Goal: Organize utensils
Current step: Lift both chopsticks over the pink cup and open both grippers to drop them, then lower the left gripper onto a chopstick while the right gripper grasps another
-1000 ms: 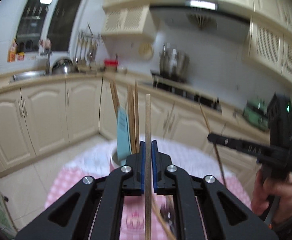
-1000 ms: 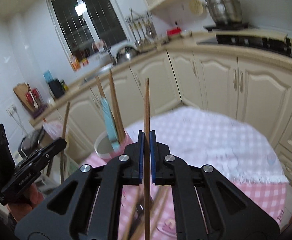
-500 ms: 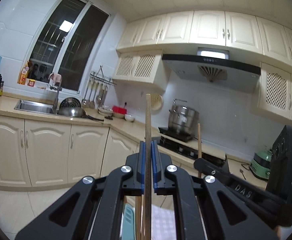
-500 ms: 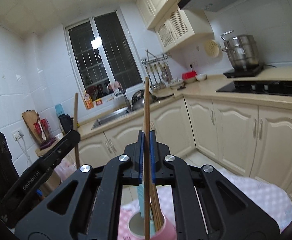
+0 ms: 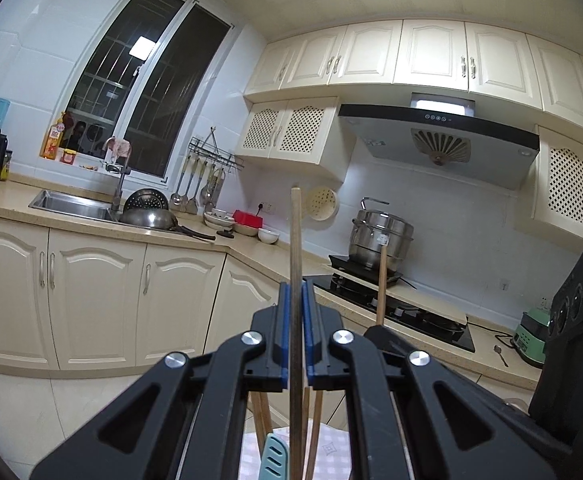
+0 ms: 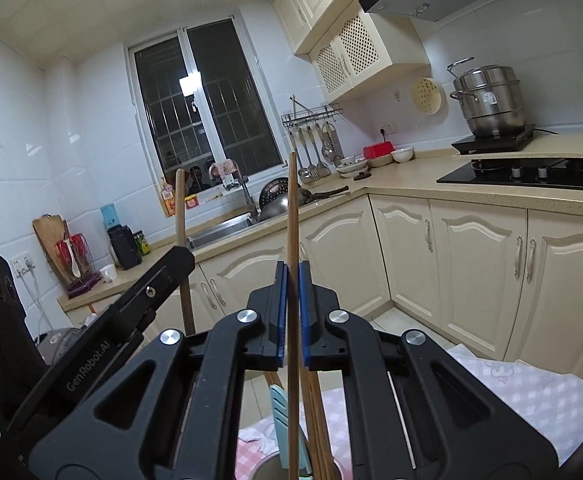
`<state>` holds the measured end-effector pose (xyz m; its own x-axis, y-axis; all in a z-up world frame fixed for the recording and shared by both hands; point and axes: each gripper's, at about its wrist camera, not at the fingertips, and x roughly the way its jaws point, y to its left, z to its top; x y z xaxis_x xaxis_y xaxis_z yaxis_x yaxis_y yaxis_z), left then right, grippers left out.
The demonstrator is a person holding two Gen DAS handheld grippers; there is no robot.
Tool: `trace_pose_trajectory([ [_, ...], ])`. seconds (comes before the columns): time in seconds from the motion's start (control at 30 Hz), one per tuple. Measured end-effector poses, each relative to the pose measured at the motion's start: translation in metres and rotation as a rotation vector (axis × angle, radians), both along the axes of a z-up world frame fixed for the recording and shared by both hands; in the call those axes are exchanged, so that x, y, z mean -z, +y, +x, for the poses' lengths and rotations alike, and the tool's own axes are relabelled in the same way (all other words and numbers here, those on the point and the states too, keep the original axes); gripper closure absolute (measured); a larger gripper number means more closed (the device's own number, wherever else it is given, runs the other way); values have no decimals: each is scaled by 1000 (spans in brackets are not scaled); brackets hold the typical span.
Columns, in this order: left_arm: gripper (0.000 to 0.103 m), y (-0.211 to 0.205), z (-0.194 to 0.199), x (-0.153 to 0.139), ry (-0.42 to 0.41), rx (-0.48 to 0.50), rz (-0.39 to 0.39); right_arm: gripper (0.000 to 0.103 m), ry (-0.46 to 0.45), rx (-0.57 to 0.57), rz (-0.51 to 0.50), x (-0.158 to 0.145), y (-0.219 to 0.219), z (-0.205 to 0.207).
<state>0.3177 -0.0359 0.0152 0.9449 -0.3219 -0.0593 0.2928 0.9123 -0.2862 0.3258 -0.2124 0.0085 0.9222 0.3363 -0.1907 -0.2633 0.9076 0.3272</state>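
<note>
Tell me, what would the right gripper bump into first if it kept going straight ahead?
Probably nothing near. The right gripper, shut on a chopstick, points across open floor towards the cabinet doors under the sink; depth is unclear.

Each camera sits just behind its tool, facing about level; both views share the dark barred window (image 5: pixel 147 92) (image 6: pixel 207 108) and steel stockpot (image 5: pixel 383 240) (image 6: pixel 489 98).

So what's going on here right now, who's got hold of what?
A person is working two handheld grippers. The left gripper is shut on one wooden chopstick, held upright, and the right gripper is shut on another chopstick, also upright. Just below them stands a utensil cup on the pink checked tablecloth, already holding more chopsticks and a light blue utensil. Neither held chopstick has been let go yet.
</note>
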Motion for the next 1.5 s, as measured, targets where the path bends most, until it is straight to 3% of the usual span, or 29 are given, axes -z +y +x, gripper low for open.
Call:
trace_pose_trajectory([
  [0.2,96,-8,9,23,37,13,22,96,77,7,6,23,-3,8],
  [0.23,92,-8,8,26,45,16,30,90,102,1,9,26,-5,8],
  [0.3,56,-3,3,29,47,2,30,62,135,30,8,29,-12,3],
  [0.33,46,2,-1,29,44,-9,16,39,143,55,13,30,-16,1],
  [0.37,25,10,-5,27,44,-7,1,29,147,76,44,30,-27,-4],
  [0.4,19,13,-9,25,44,-11,4,19,148,80,60,30,-33,-6],
  [0.5,12,17,-22,17,38,-26,58,15,148,104,65,25,-52,-20],
  [0.57,9,17,-33,12,34,-38,90,10,152,121,66,21,-61,-28],
  [0.93,8,18,-86,-1,66,-44,173,9,188,142,40,5,-96,-66],
  [1.23,8,14,-107,22,147,-25,221,9,271,152,13,17,-115,-86],
  [1.5,8,13,-108,60,278,-12,256,9,417,131,-60,59,-115,-96],
])
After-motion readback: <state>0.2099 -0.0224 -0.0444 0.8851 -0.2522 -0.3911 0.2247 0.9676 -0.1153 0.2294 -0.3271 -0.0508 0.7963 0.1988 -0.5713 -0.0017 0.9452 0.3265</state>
